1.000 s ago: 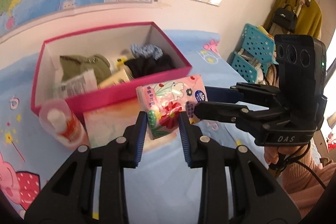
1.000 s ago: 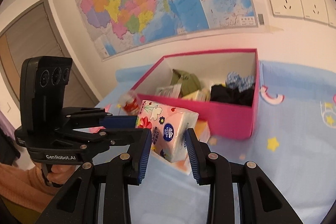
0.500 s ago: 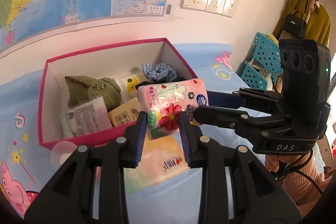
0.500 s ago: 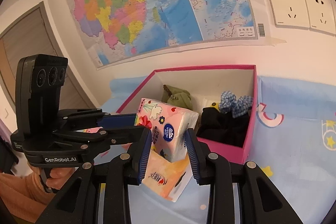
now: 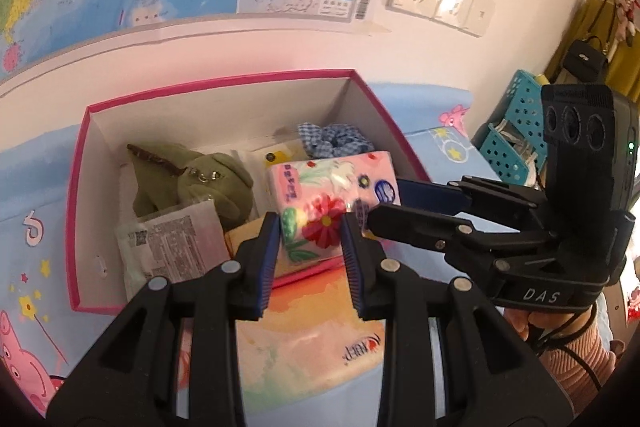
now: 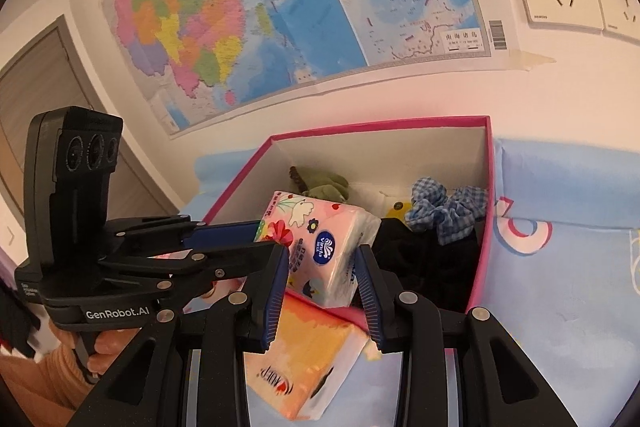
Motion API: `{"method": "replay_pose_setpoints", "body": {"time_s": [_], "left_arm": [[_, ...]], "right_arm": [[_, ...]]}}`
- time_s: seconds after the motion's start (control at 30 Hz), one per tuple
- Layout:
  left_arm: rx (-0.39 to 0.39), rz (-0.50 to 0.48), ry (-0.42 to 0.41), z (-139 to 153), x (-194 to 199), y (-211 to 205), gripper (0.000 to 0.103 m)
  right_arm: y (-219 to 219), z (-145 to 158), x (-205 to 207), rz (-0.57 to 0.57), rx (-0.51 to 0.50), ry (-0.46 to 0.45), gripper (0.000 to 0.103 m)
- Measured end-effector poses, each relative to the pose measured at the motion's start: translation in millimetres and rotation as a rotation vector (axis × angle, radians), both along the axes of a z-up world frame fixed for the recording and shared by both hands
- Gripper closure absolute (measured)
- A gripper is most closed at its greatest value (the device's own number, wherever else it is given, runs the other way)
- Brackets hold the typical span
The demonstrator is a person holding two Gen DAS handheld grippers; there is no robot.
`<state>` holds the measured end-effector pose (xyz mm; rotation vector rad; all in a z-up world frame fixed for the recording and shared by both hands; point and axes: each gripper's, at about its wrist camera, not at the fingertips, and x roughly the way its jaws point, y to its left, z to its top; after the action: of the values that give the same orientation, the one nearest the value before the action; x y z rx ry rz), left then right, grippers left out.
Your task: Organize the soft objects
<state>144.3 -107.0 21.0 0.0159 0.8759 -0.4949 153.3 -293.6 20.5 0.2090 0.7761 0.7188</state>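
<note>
A pink floral tissue pack [image 5: 332, 195] hangs over the near edge of the pink box [image 5: 224, 83], held from two sides. My left gripper [image 5: 309, 227] is shut on its flowered end. My right gripper [image 6: 320, 259] is shut on the end with the blue logo [image 6: 326, 247]. In the left wrist view the right gripper [image 5: 384, 203] reaches in from the right. In the right wrist view the left gripper [image 6: 264, 237] comes from the left. The box [image 6: 380, 125] holds a green plush toy [image 5: 192, 179], a blue checked scrunchie [image 5: 334, 143] and black cloth [image 6: 432, 259].
An orange tissue pack [image 5: 312, 343] lies on the blue cartoon sheet just in front of the box. A white printed packet [image 5: 168, 247] leans in the box's near left corner. Teal baskets [image 5: 516, 131] stand at the far right. A wall with a map rises behind the box.
Both grippers have carried the floral pack forward from in front of the box to over its near edge. The box now looms larger, and the small bottle has left the view.
</note>
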Motion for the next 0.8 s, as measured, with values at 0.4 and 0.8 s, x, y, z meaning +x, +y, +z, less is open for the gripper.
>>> {"method": "replay_pose_setpoints", "body": {"time_s": [0.4, 0.8], "left_arm": [[0.066, 0.075, -0.049, -5.2, -2.6, 4.4, 0.052], [0.086, 0.158, -0.202, 12.2, -63.6, 34.2, 0.0]], "right_arm": [[2.4, -6.2, 2.2, -0.066, -0.047, -0.008, 0.05], [-7.7, 11.4, -74.8, -0.148, -0.097, -0.193, 0.017]]}}
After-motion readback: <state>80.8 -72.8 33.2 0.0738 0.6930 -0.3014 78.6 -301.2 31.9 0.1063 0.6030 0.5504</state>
